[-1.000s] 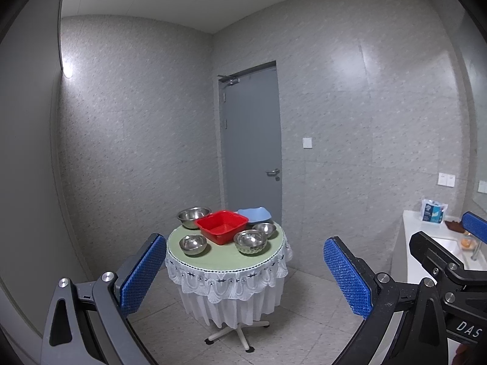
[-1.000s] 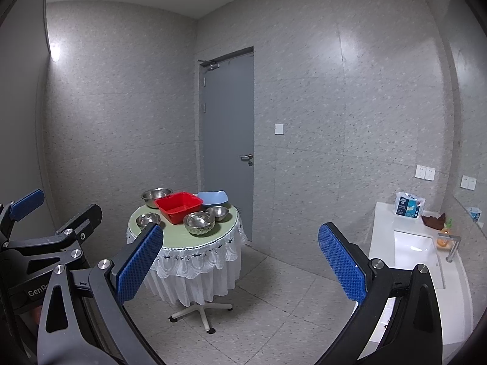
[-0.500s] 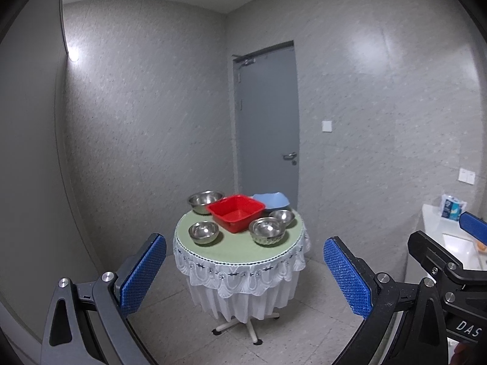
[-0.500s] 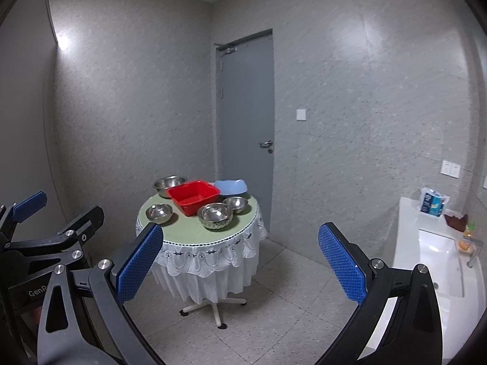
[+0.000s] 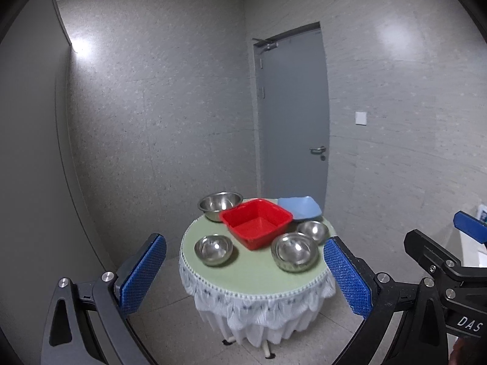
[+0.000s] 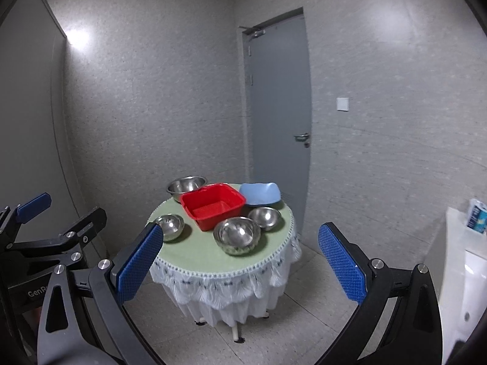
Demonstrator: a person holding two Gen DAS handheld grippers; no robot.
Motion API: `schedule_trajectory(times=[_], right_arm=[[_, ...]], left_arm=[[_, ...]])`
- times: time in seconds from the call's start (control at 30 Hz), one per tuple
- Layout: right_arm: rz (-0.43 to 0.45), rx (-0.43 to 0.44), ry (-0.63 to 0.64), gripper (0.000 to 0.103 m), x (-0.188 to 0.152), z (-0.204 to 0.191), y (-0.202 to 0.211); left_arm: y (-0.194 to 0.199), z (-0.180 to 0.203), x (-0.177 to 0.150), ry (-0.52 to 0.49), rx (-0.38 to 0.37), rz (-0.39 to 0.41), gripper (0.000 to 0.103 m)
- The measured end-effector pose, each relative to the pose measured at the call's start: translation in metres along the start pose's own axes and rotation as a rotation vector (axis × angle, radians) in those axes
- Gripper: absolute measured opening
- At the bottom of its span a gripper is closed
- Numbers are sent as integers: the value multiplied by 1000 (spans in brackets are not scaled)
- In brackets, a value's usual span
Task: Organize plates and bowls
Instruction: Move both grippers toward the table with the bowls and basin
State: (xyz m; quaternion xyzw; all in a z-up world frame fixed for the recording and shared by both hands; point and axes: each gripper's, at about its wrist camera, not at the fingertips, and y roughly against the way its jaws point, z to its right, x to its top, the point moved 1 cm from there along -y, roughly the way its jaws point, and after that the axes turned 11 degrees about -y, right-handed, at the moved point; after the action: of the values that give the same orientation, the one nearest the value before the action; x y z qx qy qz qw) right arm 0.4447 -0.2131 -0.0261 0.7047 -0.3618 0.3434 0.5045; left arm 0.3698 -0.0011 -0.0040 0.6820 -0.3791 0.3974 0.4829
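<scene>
A small round table (image 5: pixel 252 273) with a green top and white lace skirt stands ahead. On it are a red square basin (image 5: pixel 256 222), a blue square bowl (image 5: pixel 299 206) behind it, a large steel bowl (image 5: pixel 219 205) at the back left, a small steel bowl (image 5: pixel 213 249) at the front left, a stacked steel bowl (image 5: pixel 294 251) at the front right and a small steel bowl (image 5: pixel 313 230) behind that. The same set shows in the right wrist view, around the red basin (image 6: pixel 213 206). My left gripper (image 5: pixel 245 276) and right gripper (image 6: pixel 240 261) are both open, empty and short of the table.
A grey closed door (image 5: pixel 292 115) is behind the table. A white counter with a sink (image 6: pixel 465 273) and a blue packet (image 6: pixel 476 214) runs along the right. Grey walls close the left side. Tiled floor (image 6: pixel 304 304) lies between me and the table.
Both grippers have moved closer to the table and swung left, so the table looms larger and the sink counter slides out to the right. Both stay open.
</scene>
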Motion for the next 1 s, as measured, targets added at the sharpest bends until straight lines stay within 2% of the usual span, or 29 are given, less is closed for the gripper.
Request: schedule_trajectory(times=[0.03, 0.17, 0.5, 0.7, 0.73, 0.87, 1.0], right_arm=[[0, 0, 0, 103, 0, 0, 0], [-28, 27, 9, 103, 19, -4, -57], [-89, 84, 42, 103, 45, -53, -200], [-137, 62, 37, 103, 53, -98, -310], [-147, 55, 31, 103, 54, -105, -328], [-204, 2, -10, 103, 61, -137, -414], [-278, -51, -27, 103, 69, -162, -503]], left_arm=[[-19, 2, 7, 7, 8, -6, 102], [-84, -3, 27, 31, 21, -45, 102], [-261, -62, 65, 56, 6, -143, 102], [-405, -136, 88, 67, -52, -168, 102], [-440, -152, 93, 66, -69, -177, 102], [-559, -204, 108, 51, -120, -239, 102], [-672, -237, 115, 12, -168, -317, 102]])
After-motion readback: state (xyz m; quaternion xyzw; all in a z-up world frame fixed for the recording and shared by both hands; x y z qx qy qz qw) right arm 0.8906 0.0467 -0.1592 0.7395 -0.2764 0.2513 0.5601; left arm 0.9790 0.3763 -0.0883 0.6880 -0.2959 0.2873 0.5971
